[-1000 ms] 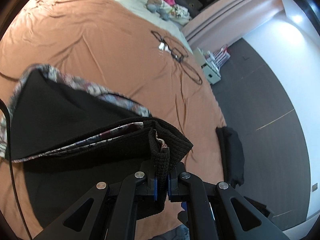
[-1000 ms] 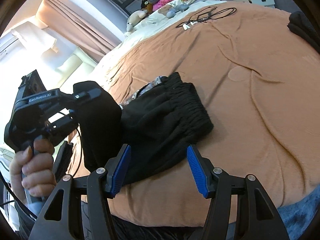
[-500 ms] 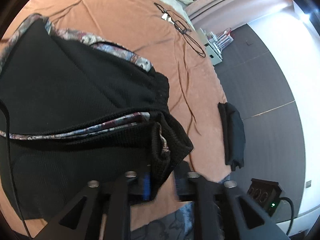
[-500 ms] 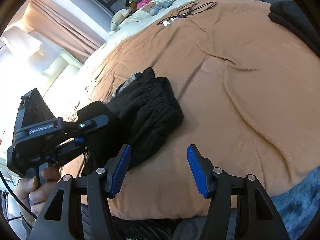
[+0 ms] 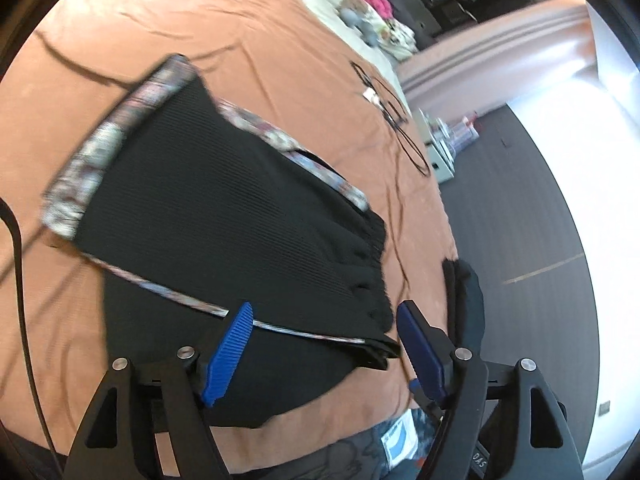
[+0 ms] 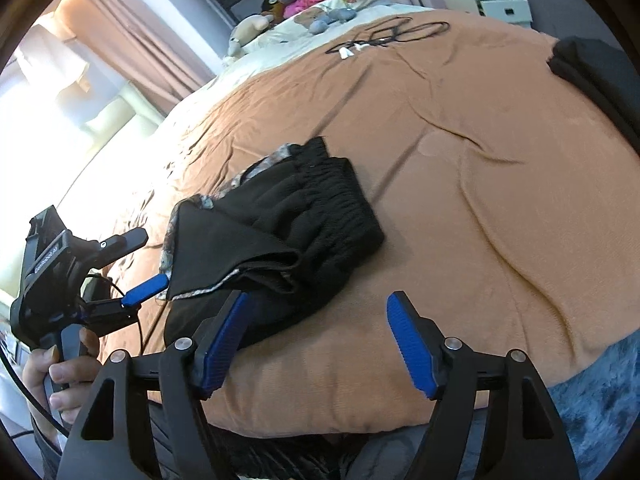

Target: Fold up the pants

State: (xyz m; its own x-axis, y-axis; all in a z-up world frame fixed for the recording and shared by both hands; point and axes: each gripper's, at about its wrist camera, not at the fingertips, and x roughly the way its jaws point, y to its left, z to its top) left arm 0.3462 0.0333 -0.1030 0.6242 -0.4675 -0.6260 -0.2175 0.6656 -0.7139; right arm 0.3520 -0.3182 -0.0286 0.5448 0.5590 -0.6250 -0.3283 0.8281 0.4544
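Near the bed's front edge, the left gripper point(image 5: 324, 344) has just been opening and stands spread, holding nothing; the right gripper point(image 6: 316, 340) is likewise spread and empty. Folded black pants point(image 6: 280, 232) lie on the brown bedspread point(image 6: 460, 200), beyond both.

We see black pants point(image 5: 224, 208) with a floral-patterned trim, an orange-brown bed cover point(image 6: 460, 208), and blue-padded fingers point(image 6: 224, 336).

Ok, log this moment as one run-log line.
left gripper: just opened, empty | right gripper: open, empty | black pants: folded on brown bedspread
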